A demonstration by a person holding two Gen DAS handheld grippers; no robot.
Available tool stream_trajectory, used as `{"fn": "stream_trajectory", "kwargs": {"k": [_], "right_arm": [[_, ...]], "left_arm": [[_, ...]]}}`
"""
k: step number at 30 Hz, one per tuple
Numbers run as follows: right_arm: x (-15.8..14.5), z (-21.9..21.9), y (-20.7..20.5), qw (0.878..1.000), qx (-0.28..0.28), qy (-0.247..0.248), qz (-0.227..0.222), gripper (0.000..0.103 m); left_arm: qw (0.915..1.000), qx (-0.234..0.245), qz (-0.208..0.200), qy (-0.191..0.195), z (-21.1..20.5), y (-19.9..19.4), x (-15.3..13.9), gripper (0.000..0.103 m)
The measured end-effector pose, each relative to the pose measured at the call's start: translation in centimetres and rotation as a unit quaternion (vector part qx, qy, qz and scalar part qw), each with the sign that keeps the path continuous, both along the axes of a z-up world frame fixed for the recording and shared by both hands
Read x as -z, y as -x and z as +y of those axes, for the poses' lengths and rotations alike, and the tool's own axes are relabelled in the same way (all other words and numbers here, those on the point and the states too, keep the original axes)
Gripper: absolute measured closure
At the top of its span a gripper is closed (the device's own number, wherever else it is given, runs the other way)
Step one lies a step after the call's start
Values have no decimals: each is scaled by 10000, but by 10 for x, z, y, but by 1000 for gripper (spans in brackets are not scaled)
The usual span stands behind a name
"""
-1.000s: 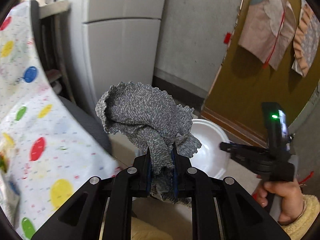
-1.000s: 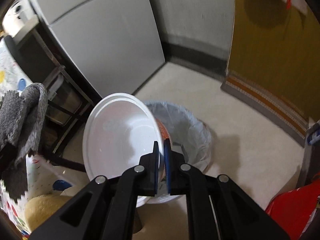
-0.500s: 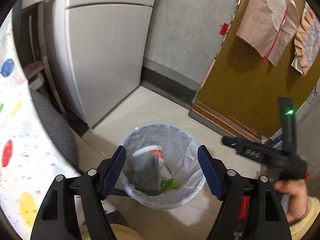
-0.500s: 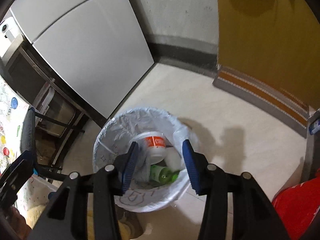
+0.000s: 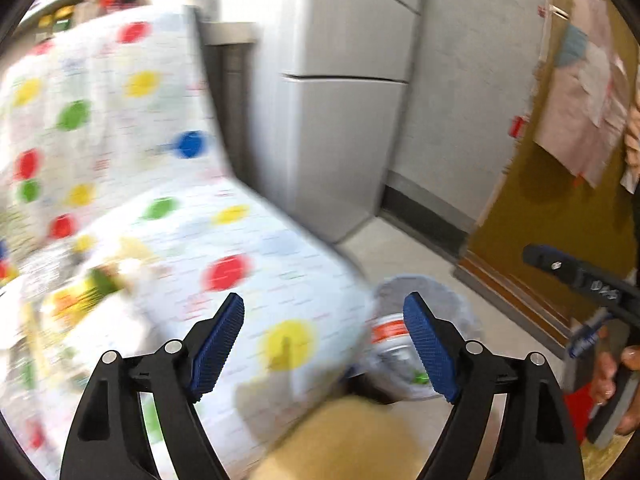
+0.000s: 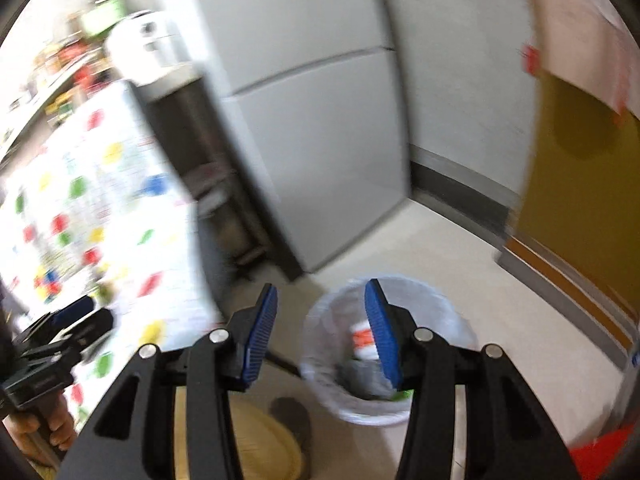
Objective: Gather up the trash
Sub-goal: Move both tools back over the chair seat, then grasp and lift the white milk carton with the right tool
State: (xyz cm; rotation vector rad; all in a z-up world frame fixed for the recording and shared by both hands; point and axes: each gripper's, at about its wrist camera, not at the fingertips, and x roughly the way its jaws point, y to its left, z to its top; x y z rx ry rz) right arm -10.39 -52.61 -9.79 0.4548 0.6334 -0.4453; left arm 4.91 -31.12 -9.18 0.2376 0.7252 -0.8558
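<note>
Both grippers hang wide and empty. The left gripper (image 5: 324, 344) faces the dotted table (image 5: 168, 216), left of the bin (image 6: 384, 352); blurred litter (image 5: 80, 292) there lies nearer it than the right gripper (image 6: 322, 332), over the bin.

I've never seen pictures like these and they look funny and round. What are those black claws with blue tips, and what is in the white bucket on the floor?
Those claws are grabbing tools. A person holds one in each hand, and each has a tiny camera looking along its two fingers, which bends the picture round. One picture comes from the left gripper, the other from the right gripper. Both are open and hold nothing. The white bucket is a trash bin with a plastic liner, standing on the floor. Inside are a white cup with a red label, something grey and something green, too blurry to name. The dotted tablecloth covers a table with blurry packets on it. Everything is smeared because the hands are moving.
</note>
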Motion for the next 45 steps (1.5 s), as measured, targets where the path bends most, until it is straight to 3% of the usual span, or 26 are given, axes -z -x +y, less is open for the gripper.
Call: {"fn": "stream_trajectory", "kwargs": {"k": [7,14,19,25,31,34,40,45], "right_arm": [[-22,81,-55,9946,-1005,251,-114,45],[-30,143,-96,9844,-1732,301,-13,35],[-19,180,-123,9757,-2171,230,205,32],[13,218,-147,9588,-2782,-59,565,32],[49,244,-185,9415,-3182,-643,903,32],[62,245,-204,9396,-3121,-997,985,24],[68,240,-226,9386,-3036,-1454,761,22],[57,232,-237,9494,-2717,-1544,327,34]], "left_arm": [[9909,-1311,-184,-255,115,-22,-10,21],[9692,-2427,75,-418,228,-39,1,21],[9514,-3027,146,-544,282,-43,9,16],[9387,-3398,311,-488,310,-48,14,16],[9404,-3341,362,-517,309,-51,20,16],[9406,-3329,390,-531,310,-52,23,16],[9368,-3422,454,-561,318,-59,28,16],[9350,-3474,470,-545,322,-64,27,16]]}}
